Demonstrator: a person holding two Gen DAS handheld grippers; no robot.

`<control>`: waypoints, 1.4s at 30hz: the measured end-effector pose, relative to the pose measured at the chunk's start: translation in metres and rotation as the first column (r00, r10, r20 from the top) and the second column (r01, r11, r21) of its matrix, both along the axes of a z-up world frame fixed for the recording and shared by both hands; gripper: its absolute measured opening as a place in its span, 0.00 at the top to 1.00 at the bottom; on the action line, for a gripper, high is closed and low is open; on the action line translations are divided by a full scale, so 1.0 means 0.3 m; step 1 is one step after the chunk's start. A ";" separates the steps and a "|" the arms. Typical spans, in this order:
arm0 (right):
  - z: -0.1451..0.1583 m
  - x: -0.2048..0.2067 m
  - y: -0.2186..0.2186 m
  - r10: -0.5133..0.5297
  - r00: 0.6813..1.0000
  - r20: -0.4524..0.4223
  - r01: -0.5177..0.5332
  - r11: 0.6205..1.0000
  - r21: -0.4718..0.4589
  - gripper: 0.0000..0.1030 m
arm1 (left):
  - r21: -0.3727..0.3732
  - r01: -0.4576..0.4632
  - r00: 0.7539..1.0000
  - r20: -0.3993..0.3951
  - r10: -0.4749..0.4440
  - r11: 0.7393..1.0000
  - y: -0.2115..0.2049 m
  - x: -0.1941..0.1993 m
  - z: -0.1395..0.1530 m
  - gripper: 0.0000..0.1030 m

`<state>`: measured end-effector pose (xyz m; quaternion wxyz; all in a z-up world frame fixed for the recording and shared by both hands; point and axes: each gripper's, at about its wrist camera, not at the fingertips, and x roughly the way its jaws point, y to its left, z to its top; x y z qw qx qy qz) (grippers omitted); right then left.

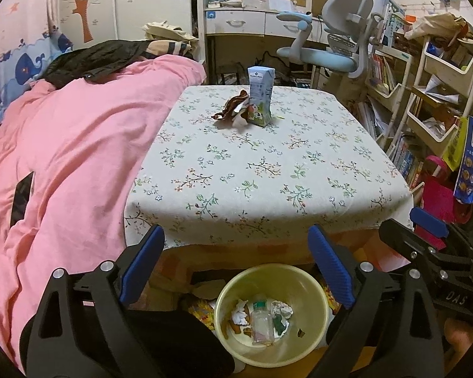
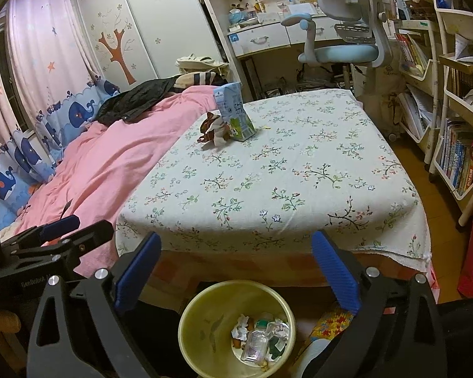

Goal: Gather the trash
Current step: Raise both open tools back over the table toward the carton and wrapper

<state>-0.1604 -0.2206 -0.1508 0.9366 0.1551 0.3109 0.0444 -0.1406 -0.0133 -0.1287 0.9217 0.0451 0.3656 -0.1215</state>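
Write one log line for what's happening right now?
left hand-held gripper: open, empty | right hand-held gripper: open, empty | carton, wrapper: on table | bin: holds bottle

Child's bedroom, pink bed (image 1: 63, 145), desk chair (image 1: 334, 41)

Upright carton (image 1: 259, 96) touches crumpled wrapper (image 1: 234, 111); bin (image 1: 312, 340) holds trash.

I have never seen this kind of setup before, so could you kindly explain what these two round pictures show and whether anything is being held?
A person holds a two-finger gripper in each hand, each with a fisheye camera looking along its blue-padded fingers. One picture comes from the left gripper, the other from the right gripper. Both are open and hold nothing. On the floral tablecloth stand a milk carton and, beside it, a crumpled wrapper. Below, in front of the table, a yellow bin already holds a small bottle and crumpled paper.
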 end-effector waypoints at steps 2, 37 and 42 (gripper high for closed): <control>0.000 0.002 0.002 0.000 1.000 -0.001 0.000 1.000 -0.002 0.10 | -0.001 -0.004 1.000 0.001 0.004 1.000 0.003 0.005 -0.002 0.13; 0.095 0.236 0.007 0.049 0.998 0.039 -0.048 0.998 -0.040 0.08 | -0.004 -0.058 0.998 0.038 0.058 0.998 0.027 0.256 0.040 0.09; 0.114 0.348 0.020 0.064 0.997 0.048 -0.062 0.997 -0.051 0.08 | -0.022 -0.080 0.997 0.019 0.081 0.997 0.036 0.360 0.028 0.09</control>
